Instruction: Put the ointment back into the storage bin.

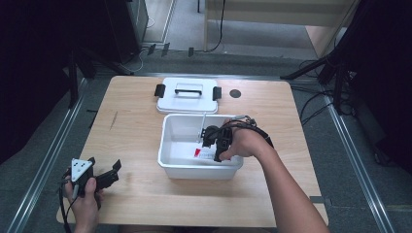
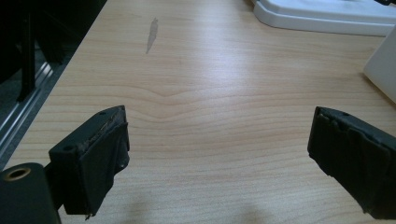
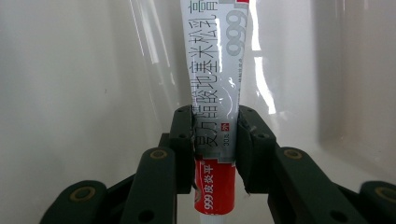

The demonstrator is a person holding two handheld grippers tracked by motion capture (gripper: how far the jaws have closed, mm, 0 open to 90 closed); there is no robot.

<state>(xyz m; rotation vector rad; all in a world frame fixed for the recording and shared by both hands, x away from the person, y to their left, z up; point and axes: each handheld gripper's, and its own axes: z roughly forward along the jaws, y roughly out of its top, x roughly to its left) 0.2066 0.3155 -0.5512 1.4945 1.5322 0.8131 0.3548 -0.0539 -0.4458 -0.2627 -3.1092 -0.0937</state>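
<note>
A white ointment tube [image 3: 215, 107] with a red band and grey lettering is clamped between the jaws of my right gripper [image 3: 215, 135], which is shut on it. In the high view that right gripper [image 1: 210, 141] reaches down into the white plastic box [image 1: 167, 167], and the tube [image 1: 200, 152] shows low inside with its red band just above the box floor. My left gripper [image 1: 111, 171] rests on the table near the front left corner. Its jaws stand wide apart with bare wood between them [image 2: 219, 140].
The box's white lid [image 1: 187, 99], with a black handle and side clips, lies flat behind the box. A dark round hole [image 1: 235, 93] sits in the tabletop at the back right. A grey scuff [image 2: 152, 32] marks the wood ahead of the left gripper.
</note>
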